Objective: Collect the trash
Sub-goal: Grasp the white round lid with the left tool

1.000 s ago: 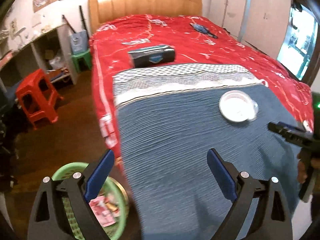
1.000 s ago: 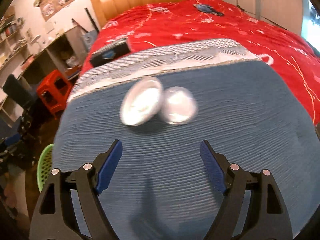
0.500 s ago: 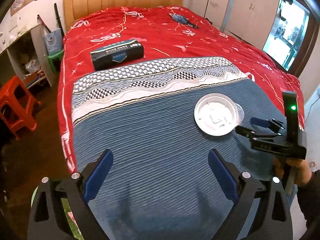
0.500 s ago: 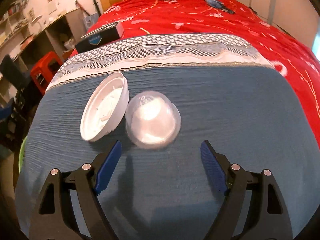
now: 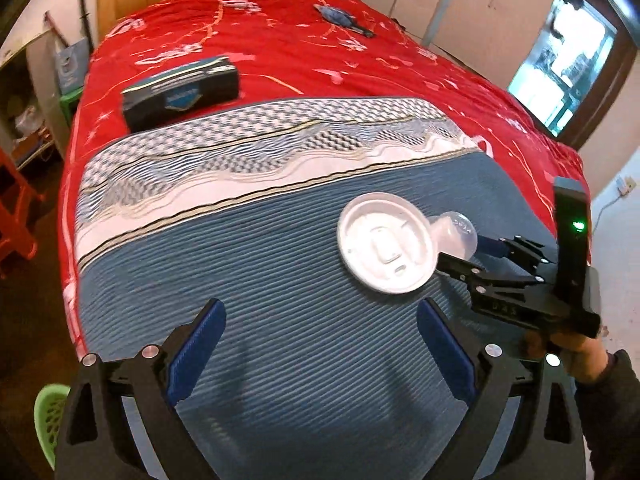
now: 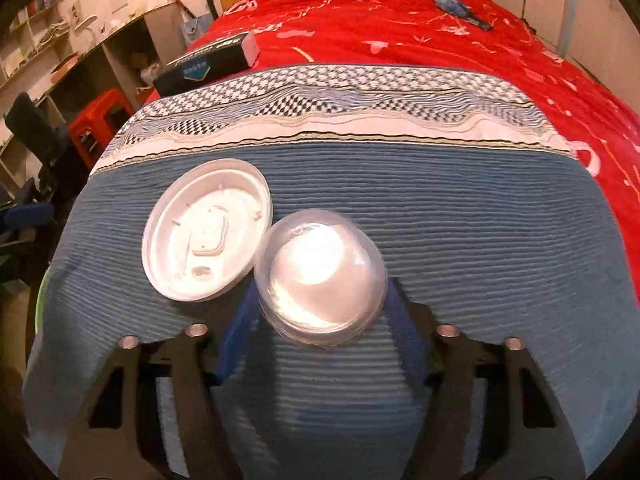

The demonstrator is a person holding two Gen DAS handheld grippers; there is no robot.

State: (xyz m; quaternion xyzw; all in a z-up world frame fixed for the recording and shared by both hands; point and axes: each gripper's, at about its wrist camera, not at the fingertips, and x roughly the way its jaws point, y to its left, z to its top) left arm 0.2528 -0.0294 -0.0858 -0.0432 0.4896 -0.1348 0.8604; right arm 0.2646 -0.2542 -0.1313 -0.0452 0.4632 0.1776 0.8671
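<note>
A white round lid lies on the blue blanket near the bed's foot. Against its right edge sits a clear plastic cup, mouth toward the right wrist camera. My right gripper is closing on this cup; its blue fingers hug both sides of the rim, and the fingertips are hidden behind the cup. My left gripper hangs open over bare blanket, just in front and to the left of the lid, holding nothing.
A green basket stands on the floor by the bed's near left corner. A dark box and a small blue object lie on the red bedspread. A red stool and shelves are at the left. A hand holds the right gripper.
My left gripper swung from above the basket to over the blanket, nearer the lid. My right gripper moved up to the cup and its jaws narrowed around it.
</note>
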